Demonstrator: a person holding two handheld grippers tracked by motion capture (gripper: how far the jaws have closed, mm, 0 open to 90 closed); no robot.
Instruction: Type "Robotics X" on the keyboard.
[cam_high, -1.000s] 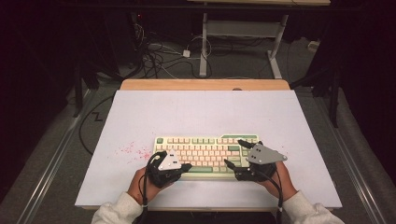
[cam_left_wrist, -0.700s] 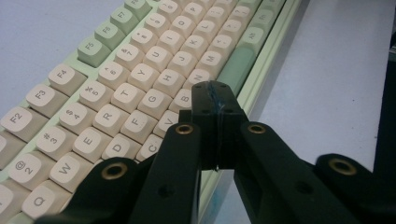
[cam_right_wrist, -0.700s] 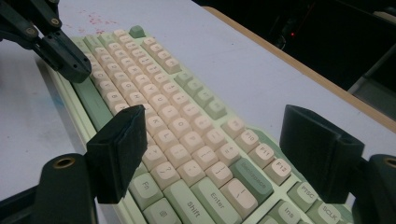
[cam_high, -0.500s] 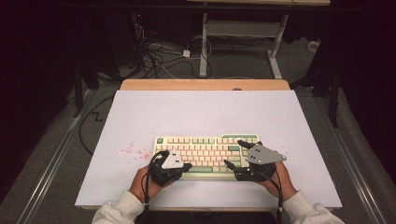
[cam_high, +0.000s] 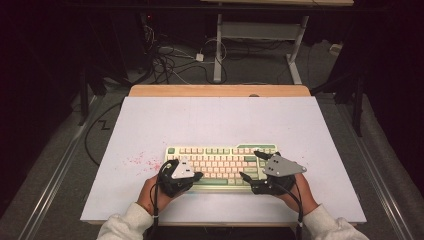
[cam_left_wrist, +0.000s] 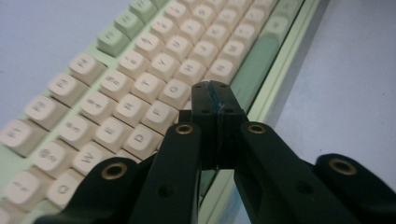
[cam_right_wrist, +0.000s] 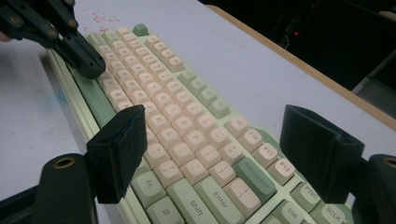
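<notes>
Broad white counter (cam_high: 215, 120), wooden strip along the far edge, faint red specks (cam_high: 140, 161) at the near left. On the near half, slightly right of centre: a long keyboard (cam_high: 220, 161), pale green case, cream keycaps with green accent keys, lying flat with its long side parallel to the counter's near edge.

Right gripper (cam_high: 257, 166) at the keyboard's right end, fingers (cam_right_wrist: 123, 140) spread wide, one over the near edge and one beyond the far right corner, straddling the keys there without pinching anything. Left gripper (cam_high: 198, 175) at the near edge left of centre, fingers (cam_left_wrist: 217, 112) pressed together with nothing between, tip resting at or just above the bottom rows by the long green space bar (cam_left_wrist: 257, 63); contact hard to confirm.

Likely handling: rigid, fairly heavy for its footprint, apt to slide as one piece on the smooth surface rather than flex. Keycaps loose-fitting and easily popped or pressed, so poor places to grip. Better hold: the case's short end or the long front and back edges, clamped across the frame; a push on the near rim probably enough for shifting.
</notes>
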